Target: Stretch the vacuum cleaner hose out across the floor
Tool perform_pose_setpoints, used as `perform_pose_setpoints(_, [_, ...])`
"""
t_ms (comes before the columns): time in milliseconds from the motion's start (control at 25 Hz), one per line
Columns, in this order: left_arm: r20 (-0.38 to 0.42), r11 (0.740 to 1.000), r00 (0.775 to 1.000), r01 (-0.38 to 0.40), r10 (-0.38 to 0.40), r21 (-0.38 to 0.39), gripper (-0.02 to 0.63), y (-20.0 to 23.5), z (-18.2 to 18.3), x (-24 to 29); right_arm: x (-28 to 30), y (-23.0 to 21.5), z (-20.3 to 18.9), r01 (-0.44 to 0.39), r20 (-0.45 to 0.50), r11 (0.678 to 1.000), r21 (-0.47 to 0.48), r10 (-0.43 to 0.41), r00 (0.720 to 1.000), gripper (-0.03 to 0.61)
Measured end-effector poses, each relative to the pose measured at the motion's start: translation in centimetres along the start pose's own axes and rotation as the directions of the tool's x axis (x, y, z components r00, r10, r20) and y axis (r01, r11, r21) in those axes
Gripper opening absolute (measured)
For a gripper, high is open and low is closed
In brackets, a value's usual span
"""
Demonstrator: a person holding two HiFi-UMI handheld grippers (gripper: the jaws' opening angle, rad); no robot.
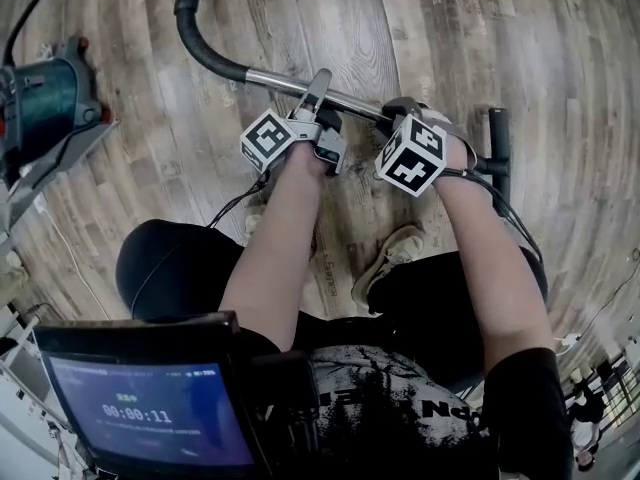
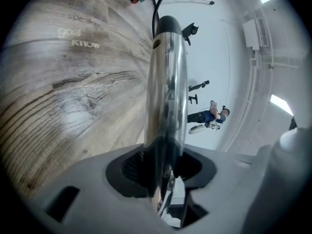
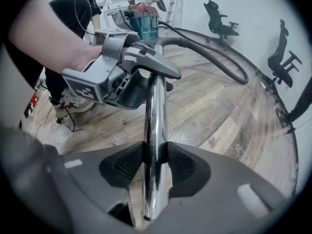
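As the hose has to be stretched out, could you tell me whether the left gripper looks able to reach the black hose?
Probably yes. The left gripper grips the chrome wand tube, and the black hose starts just beyond it along that tube, with nothing between; it must let go first.

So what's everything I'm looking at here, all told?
chrome tube: one, silver, held above the floor
hose: one, black, curving away from the chrome tube
vacuum cleaner: one, teal with red, on the floor at the head view's left
floor: one, grey-brown wood planks
office chairs: two, black, by the far wall
screen: one, blue display, bottom of the head view
background person: one, blue top, far off
shoe: one, tan, below the arms
left gripper: one, grey, shut on the chrome tube
right gripper: one, grey, shut on the chrome tube
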State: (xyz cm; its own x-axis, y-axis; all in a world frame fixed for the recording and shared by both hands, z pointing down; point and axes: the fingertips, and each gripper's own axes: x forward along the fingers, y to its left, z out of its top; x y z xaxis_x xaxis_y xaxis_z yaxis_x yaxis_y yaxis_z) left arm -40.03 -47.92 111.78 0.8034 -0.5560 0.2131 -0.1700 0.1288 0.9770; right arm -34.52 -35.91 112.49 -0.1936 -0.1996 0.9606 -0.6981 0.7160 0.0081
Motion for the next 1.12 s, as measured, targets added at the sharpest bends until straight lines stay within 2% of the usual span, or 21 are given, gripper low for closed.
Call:
perform_pose_setpoints(120, [-0.062,0.996,0.995,0.082,-0.080,0.023,0.149,-3.2,-1.3,0.8,0.8,-1.1,-0.4,0.086,-0.004,0.995,-0.051,-0.086,0.996,0.182])
perform_pose_setpoints(240, [-0.101,0.984,0.979,0.181,-0.179,0.004,0.149,-7.0,-3.6,1.3,1.2,-2.3,-1.6,0.169,-0.021,0.981,-0.099,-0.172,0.985,0.117])
perform_pose_setpoints(280, [-0.103,0.983,0.978,0.182,-0.180,0.010,0.149,-7.4,-4.0,1.4,1.2,-2.7,-2.0,0.189,-0.030,0.975,-0.114,-0.194,0.981,0.081])
perform_pose_setpoints(320, [-0.103,0.985,0.981,0.168,-0.164,0.026,0.149,-7.4,-4.1,1.5,1.2,-3.1,-2.2,0.198,-0.033,0.973,-0.117,-0.204,0.979,0.078])
perform_pose_setpoints(360, [-0.103,0.986,0.982,0.161,-0.157,0.038,0.149,-7.6,-4.1,1.5,1.2,-3.2,-2.1,0.198,-0.031,0.974,-0.109,-0.202,0.979,0.055])
perform_pose_setpoints(440, [-0.084,0.983,0.981,0.177,-0.173,0.038,0.146,-8.3,-3.8,1.4,1.3,-3.0,-1.6,0.182,-0.028,0.979,-0.091,-0.185,0.982,0.051])
perform_pose_setpoints(520, [-0.021,0.980,0.980,0.199,-0.198,0.032,0.139,-9.0,-2.6,1.4,1.2,-2.6,-1.2,0.160,-0.032,0.984,-0.079,-0.163,0.986,0.051])
perform_pose_setpoints(600, [0.074,0.981,0.981,0.172,-0.179,0.091,0.112,-8.7,0.4,1.0,1.1,-2.2,-1.3,0.142,-0.040,0.987,-0.075,-0.145,0.989,0.051])
perform_pose_setpoints(680, [0.131,0.976,0.979,0.135,-0.159,0.171,0.101,-8.3,3.5,0.8,1.0,-2.0,-1.5,0.137,-0.049,0.987,-0.080,-0.141,0.989,0.051])
perform_pose_setpoints(760, [0.128,0.972,0.979,0.131,-0.157,0.195,0.053,-8.7,4.3,1.1,0.9,-2.2,-1.7,0.144,-0.054,0.986,-0.081,-0.148,0.987,0.051])
perform_pose_setpoints(960, [0.119,0.973,0.976,0.162,-0.182,0.162,0.052,-9.6,4.3,1.1,0.3,-2.1,-0.9,0.139,-0.046,0.988,-0.072,-0.142,0.989,0.052])
perform_pose_setpoints(1120, [0.100,0.969,0.975,0.179,-0.197,0.169,0.052,-15.3,3.8,0.2,-4.9,-2.0,0.4,0.141,-0.039,0.987,-0.071,-0.144,0.989,0.055])
